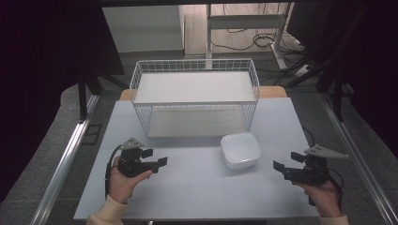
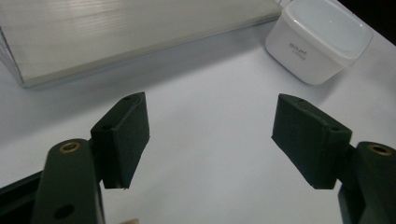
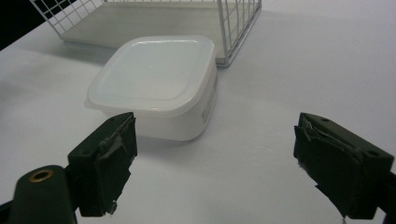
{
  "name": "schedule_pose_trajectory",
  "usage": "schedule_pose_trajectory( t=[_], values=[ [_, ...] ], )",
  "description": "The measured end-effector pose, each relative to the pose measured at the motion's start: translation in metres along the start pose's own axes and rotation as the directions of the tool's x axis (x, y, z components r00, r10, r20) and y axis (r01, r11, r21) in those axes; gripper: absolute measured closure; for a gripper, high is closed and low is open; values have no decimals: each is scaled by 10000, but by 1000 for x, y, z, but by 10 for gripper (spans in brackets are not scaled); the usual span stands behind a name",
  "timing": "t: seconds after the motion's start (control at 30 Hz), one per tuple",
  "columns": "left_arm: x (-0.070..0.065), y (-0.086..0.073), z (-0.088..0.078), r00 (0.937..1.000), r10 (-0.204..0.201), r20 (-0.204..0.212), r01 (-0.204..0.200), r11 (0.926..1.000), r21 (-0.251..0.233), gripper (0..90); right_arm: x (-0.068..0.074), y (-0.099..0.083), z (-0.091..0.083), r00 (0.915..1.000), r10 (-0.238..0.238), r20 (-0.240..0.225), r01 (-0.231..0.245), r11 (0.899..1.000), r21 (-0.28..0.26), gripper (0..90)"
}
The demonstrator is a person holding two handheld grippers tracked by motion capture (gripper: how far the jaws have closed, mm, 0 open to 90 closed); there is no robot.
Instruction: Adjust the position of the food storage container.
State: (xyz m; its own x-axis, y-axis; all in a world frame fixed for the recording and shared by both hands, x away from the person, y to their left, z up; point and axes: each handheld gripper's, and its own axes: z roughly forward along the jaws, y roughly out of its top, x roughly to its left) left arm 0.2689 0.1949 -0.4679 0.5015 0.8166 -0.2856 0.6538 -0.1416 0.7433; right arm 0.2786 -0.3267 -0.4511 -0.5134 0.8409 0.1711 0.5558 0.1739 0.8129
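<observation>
Both grippers' fingers are spread apart, grasping nothing. The left gripper (image 1: 158, 157) and right gripper (image 1: 284, 163) hover low over the desk (image 1: 197, 187), pointing inward toward a white lidded plastic container (image 1: 241, 150) between them, just before a wire basket (image 1: 195, 96).

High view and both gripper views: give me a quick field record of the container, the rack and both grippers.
container: white container, lid on, upright on the table
rack: white wire rack, just behind the container
left gripper: left gripper, jaws open, nothing between them, aimed toward the container
right gripper: right gripper, jaws open, nothing between them, facing the container
contact: neither gripper touches the container
</observation>
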Motion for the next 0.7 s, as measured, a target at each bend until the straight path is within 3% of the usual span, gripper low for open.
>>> schedule_pose_trajectory(
  t=[0.23,0.4,0.7],
  values=[
    [-2,-1,-2,10000,-4,64,5,9999,-115,266,-1,-2,2,9999,58,82,-59,9999,156,169],
    [-4,-3,-3,9997,233,-11,-233,9997,-44,266,1,-2,4,9998,-73,187,64,9989,474,185],
    [3,-3,-9,10000,84,-43,-84,10000,-28,265,8,-1,-1,9997,-18,243,6,9987,510,204]
  ],
)
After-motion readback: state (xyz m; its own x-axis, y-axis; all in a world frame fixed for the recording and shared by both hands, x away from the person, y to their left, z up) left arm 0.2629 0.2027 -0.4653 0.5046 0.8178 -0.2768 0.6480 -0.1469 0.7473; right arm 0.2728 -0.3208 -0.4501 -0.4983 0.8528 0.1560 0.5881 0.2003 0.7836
